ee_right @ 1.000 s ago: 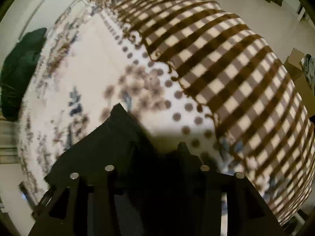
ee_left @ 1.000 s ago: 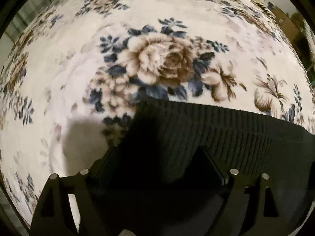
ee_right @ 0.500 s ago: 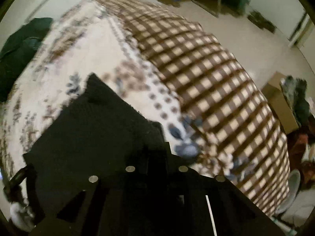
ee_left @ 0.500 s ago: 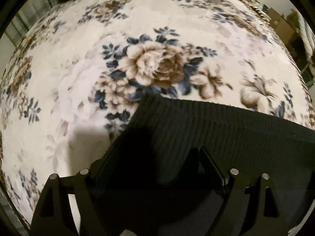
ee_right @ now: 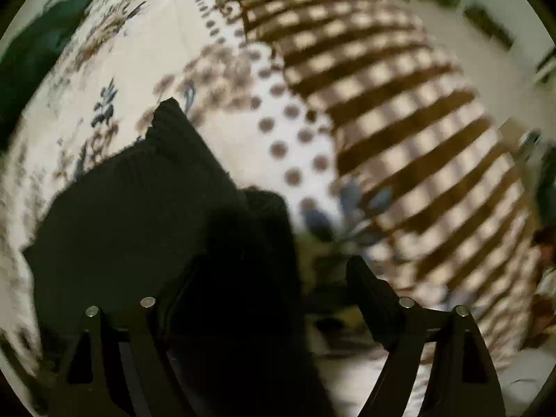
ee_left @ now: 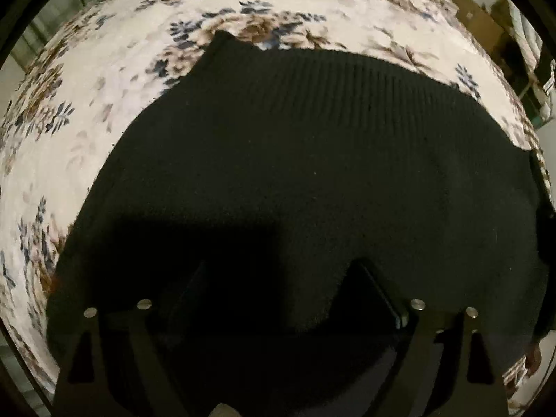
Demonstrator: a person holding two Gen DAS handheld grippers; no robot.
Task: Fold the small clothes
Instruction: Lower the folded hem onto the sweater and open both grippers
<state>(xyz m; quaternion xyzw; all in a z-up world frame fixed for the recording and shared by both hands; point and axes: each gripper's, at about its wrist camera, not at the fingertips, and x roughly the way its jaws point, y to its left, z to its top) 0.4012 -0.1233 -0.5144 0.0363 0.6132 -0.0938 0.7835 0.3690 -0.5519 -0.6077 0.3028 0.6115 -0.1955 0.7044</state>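
A black ribbed knit garment (ee_left: pixel 312 160) lies on a cream floral blanket (ee_left: pixel 114 80) and fills most of the left wrist view. My left gripper (ee_left: pixel 278 288) is open just above it, its fingers dark against the cloth. In the right wrist view the same garment (ee_right: pixel 139 201) lies at the lower left, one corner pointing up. My right gripper (ee_right: pixel 274 278) is open; its left finger lies over the garment's right edge and its right finger (ee_right: pixel 371 288) stands clear of it. The view is blurred.
The blanket has a dotted band (ee_right: pixel 292 132) and a brown checked border (ee_right: pixel 399 104) to the right. A dark green cloth (ee_right: pixel 31 52) lies at the far left. Cardboard boxes (ee_left: pixel 483 21) and floor show beyond the blanket.
Both grippers have let go of the garment and drawn back. The garment now lies flat and fills much more of the left view. The right gripper has opened wide.
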